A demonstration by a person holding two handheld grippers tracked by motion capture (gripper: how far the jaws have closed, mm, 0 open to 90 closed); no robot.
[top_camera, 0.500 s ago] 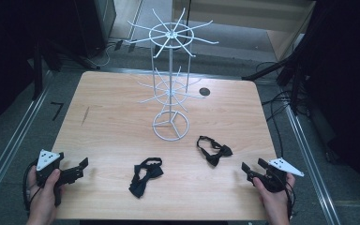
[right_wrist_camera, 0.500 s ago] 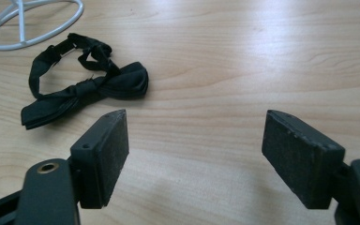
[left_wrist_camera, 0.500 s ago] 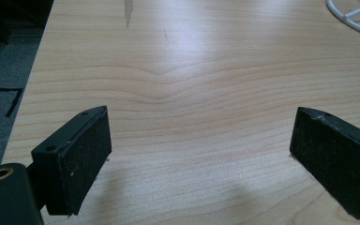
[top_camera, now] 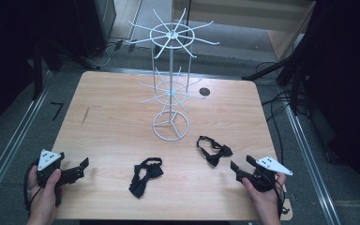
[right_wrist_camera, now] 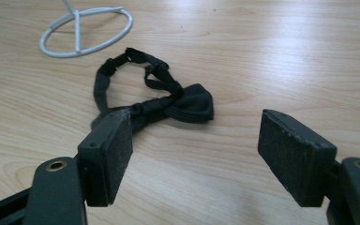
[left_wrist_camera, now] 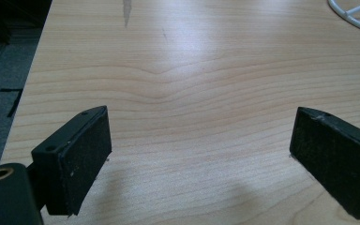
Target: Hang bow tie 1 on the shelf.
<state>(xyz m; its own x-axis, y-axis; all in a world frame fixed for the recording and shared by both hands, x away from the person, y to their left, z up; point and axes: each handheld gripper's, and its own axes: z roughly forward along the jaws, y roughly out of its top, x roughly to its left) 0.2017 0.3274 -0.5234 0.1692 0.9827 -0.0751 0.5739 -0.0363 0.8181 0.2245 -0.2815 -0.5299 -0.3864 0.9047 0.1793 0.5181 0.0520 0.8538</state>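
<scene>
- The right gripper (top_camera: 238, 169), a black two-jaw tool with a grey three-cornered plate on top, is held in the person's right hand (top_camera: 264, 199) near the front right corner of the light wooden table (top_camera: 112, 126).
- In the right gripper view its jaws stand wide apart and hold nothing; only bare wood lies between them.
- Just in front of this gripper lies a black fabric bow tie with a looped strap (right_wrist_camera: 157, 96). In the right gripper view the left jaw covers the near end of the bow tie, and I cannot tell if it touches the fabric.
- In the high view the same bow tie (top_camera: 214, 150) lies flat on the table, between the right gripper and the round base of the stand.
- The left gripper (top_camera: 81, 168), of the same black kind, is held in the person's left hand (top_camera: 44, 197) near the front left corner of the table.
- In the left gripper view its jaws are also wide apart, with nothing in them, and they point over bare wood.
- A second black fabric bow tie (top_camera: 145, 176) lies flat near the front edge, between the two grippers and well apart from the left one.
- A white wire display stand with two rings of thin hooks (top_camera: 171, 89) is upright in the middle of the table, behind both bow ties. Its hooks carry nothing.
</scene>
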